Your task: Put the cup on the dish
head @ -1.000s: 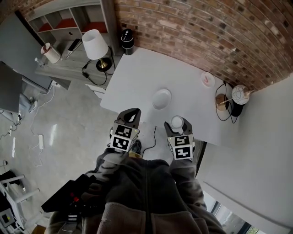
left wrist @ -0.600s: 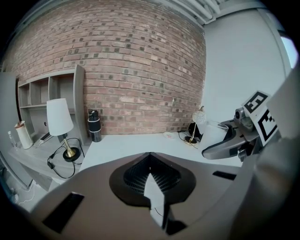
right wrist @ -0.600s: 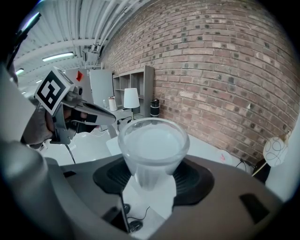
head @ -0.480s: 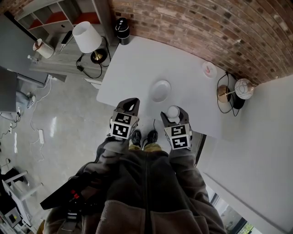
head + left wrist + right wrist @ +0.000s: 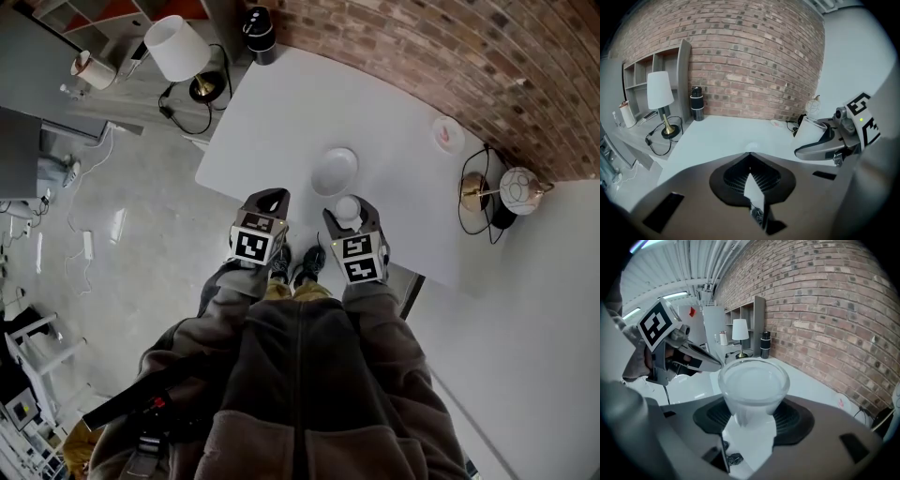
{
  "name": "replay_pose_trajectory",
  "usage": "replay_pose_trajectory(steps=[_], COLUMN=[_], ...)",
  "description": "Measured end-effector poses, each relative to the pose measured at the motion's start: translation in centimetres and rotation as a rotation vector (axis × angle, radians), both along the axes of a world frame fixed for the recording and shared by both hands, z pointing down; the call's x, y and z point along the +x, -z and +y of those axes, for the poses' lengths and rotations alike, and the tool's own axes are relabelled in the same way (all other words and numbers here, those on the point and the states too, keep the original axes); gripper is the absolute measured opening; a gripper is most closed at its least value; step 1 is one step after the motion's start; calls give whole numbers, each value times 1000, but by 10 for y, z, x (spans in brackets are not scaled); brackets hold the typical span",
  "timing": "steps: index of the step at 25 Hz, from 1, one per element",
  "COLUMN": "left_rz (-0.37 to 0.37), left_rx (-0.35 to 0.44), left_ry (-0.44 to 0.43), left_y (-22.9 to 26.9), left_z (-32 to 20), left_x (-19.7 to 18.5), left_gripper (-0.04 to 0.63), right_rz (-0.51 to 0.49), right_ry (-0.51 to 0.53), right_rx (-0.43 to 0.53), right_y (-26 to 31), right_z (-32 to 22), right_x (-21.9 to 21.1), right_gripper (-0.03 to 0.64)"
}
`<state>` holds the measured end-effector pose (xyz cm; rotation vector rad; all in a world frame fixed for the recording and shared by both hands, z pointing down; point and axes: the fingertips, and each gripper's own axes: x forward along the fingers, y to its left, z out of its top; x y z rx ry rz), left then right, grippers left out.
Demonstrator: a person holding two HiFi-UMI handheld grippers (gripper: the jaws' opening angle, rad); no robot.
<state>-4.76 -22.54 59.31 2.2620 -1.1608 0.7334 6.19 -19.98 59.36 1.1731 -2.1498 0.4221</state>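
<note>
A white frosted cup (image 5: pixel 348 208) sits upright between the jaws of my right gripper (image 5: pixel 350 217), which is shut on it just above the table's near edge. In the right gripper view the cup (image 5: pixel 753 383) fills the centre of that gripper (image 5: pixel 752 414). The white dish (image 5: pixel 334 172) lies on the white table (image 5: pixel 281 112), a short way beyond the cup. My left gripper (image 5: pixel 271 198) hovers to the left of the cup, shut and holding nothing. In the left gripper view only the dish's rim (image 5: pixel 750 147) shows over this gripper's (image 5: pixel 750 154) tips, and the cup (image 5: pixel 814 132) is at the right.
A small pink-marked saucer (image 5: pixel 448 134) lies at the table's far right. A black cylinder (image 5: pixel 260 21) stands at the far left corner. A white-shaded lamp (image 5: pixel 176 47) is off the table's left side, a globe lamp (image 5: pixel 518 187) to the right. A brick wall backs the table.
Both grippers have moved forward over the table's near edge. The cup in the right gripper is now closer to the dish. The left gripper stays shut.
</note>
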Motion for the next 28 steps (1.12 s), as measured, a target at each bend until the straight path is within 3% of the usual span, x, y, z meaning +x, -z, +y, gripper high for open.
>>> replay_pose_trajectory(steps=[10, 28], left_rz=[-26, -67], left_rx=[-113, -213], left_ry=[40, 48], left_y=[-60, -121], left_z=[-9, -17], left_x=[-5, -19], left_gripper=[5, 5], right_rz=[4, 1], right_ry=[32, 11], right_rx=[-61, -108], right_y=[-66, -141], right_z=[-27, -71], right_x=[1, 4], right_gripper=[258, 258])
